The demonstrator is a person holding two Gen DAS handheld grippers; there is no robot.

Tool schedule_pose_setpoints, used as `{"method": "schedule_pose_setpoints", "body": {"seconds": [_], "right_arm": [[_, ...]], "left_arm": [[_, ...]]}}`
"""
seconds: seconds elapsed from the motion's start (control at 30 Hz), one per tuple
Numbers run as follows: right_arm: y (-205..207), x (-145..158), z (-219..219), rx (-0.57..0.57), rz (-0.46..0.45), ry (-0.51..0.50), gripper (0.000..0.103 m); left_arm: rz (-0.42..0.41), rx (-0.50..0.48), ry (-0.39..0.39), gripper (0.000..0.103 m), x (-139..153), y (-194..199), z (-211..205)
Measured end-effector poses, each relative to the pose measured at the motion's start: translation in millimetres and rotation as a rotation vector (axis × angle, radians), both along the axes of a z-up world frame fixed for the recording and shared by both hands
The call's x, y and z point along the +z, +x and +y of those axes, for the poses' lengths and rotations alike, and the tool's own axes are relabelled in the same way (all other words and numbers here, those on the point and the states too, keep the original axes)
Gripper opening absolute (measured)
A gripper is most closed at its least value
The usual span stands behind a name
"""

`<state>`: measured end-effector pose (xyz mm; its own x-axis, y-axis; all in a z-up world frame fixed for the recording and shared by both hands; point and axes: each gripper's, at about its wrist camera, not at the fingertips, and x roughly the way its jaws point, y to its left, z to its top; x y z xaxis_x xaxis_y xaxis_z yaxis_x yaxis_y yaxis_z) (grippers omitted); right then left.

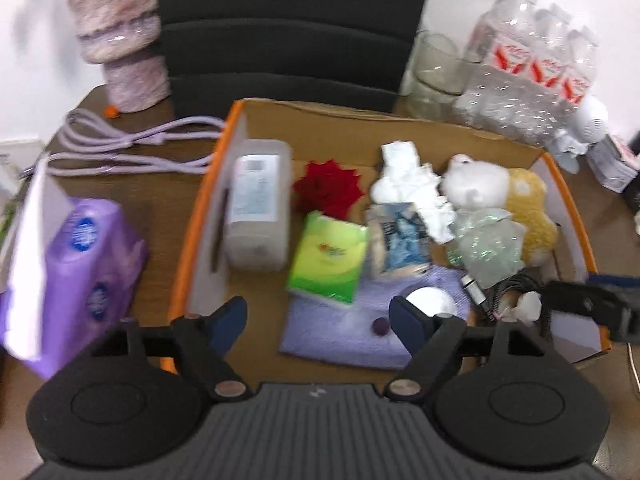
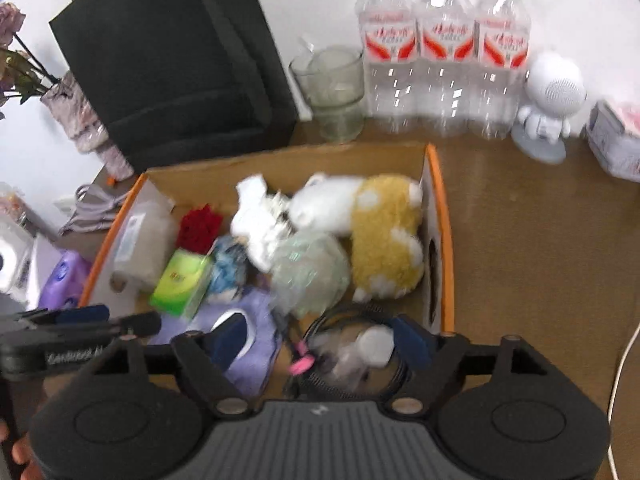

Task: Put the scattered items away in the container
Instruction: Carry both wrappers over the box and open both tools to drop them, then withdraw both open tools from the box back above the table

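One open brown cardboard box with orange edges (image 1: 236,120) sits on one brown wooden table (image 2: 540,240), and it is the landmark here. Inside the box lie many things: one clear plastic tub with a white label (image 1: 258,204) by its left wall, one red paper flower (image 1: 328,190) beside the tub, one green tissue pack (image 1: 330,258) in the middle, one blue and white crinkly packet (image 1: 400,240) next to the green pack, one lump of crumpled white paper (image 1: 412,188), one white and yellow fluffy toy (image 2: 376,232) by the right wall, one shiny clear bag (image 2: 310,270) in front of the toy, one purple cloth (image 1: 352,332) at the near side, and one coil of dark cable (image 2: 332,360) in the near right corner. Behind the box stand three clear water bottles with red labels (image 2: 444,48), one empty glass cup (image 2: 334,88), one small white round-headed robot figure (image 2: 550,104) and one black chair back (image 2: 168,52). To the left of the box lie one purple tissue pack (image 1: 84,276) and one pale purple cord (image 1: 132,144). The left gripper (image 1: 318,316) hangs over the near side of the box with its two fingers spread wide and nothing between them. The right gripper (image 2: 318,340) hangs over the near right corner, also spread wide and holding nothing.
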<state>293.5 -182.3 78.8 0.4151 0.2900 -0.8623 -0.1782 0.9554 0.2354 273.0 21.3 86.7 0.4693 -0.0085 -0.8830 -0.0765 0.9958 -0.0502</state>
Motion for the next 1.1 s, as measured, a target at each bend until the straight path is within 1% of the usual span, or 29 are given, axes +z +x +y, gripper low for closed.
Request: {"method": "schedule_pose_setpoints", "body": {"seconds": [0.03,0.1,0.17,0.27,0.3,0.33,0.37,0.43,0.47,0.5,0.53,0.6,0.7,0.77,0.87,0.9,0.93,0.97,1.03,1.07,1.1], "right_arm": [[-2,2,2,0.015,0.023,-0.013,0.086],[-11,7,6,0.038,0.039,-0.051,0.087],[-21,14,8,0.039,0.033,-0.071,0.088],[-35,22,8,0.019,-0.003,-0.072,0.088],[-41,25,9,0.005,-0.045,-0.078,0.088],[-51,31,11,-0.011,-0.117,-0.084,0.088],[-62,36,13,-0.018,-0.210,-0.089,0.088],[-89,42,16,-0.024,-0.421,-0.098,0.088],[-103,41,17,-0.026,-0.519,-0.098,0.088],[-113,40,17,-0.024,-0.581,-0.091,0.088],[-120,37,18,-0.017,-0.617,-0.077,0.088],[-127,32,21,-0.015,-0.632,-0.050,0.088],[-127,26,25,-0.034,-0.603,-0.030,0.088],[-130,24,27,-0.045,-0.604,-0.024,0.088],[-147,26,22,-0.066,-0.621,-0.018,0.088],[-157,27,16,-0.093,-0.614,0.000,0.088],[-172,26,9,-0.134,-0.609,0.042,0.088],[-192,24,0,-0.163,-0.610,0.106,0.089],[-231,12,-11,-0.171,-0.622,0.201,0.090],[-252,4,-14,-0.169,-0.632,0.212,0.091],[-271,-4,-15,-0.170,-0.639,0.197,0.091]], "left_arm": [[0.011,0.002,0.013,0.093,4,-1,1],[0.022,0.005,0.049,0.099,10,-7,2],[0.032,0.012,0.063,0.099,14,-14,4],[0.016,0.025,0.052,0.099,23,-28,6],[-0.023,0.029,0.052,0.099,28,-35,5],[-0.103,0.030,0.052,0.100,35,-46,4],[-0.203,0.028,0.057,0.102,42,-59,2],[-0.436,0.023,0.075,0.103,51,-91,-2],[-0.527,0.015,0.083,0.103,51,-105,-4],[-0.583,0.006,0.089,0.103,51,-115,-7],[-0.605,-0.001,0.090,0.103,50,-121,-9],[-0.630,-0.006,0.082,0.103,47,-128,-11],[-0.656,-0.020,0.092,0.103,44,-135,-13],[-0.656,-0.032,0.103,0.103,41,-138,-14],[-0.637,-0.011,0.136,0.103,39,-150,-13],[-0.638,-0.003,0.150,0.103,37,-162,-12],[-0.650,0.004,0.156,0.103,35,-180,-10],[-0.668,0.018,0.149,0.103,31,-199,-10],[-0.706,0.048,0.111,0.103,16,-245,-14],[-0.713,0.042,0.100,0.103,8,-264,-18],[-0.713,0.033,0.102,0.103,0,-282,-22]]}}
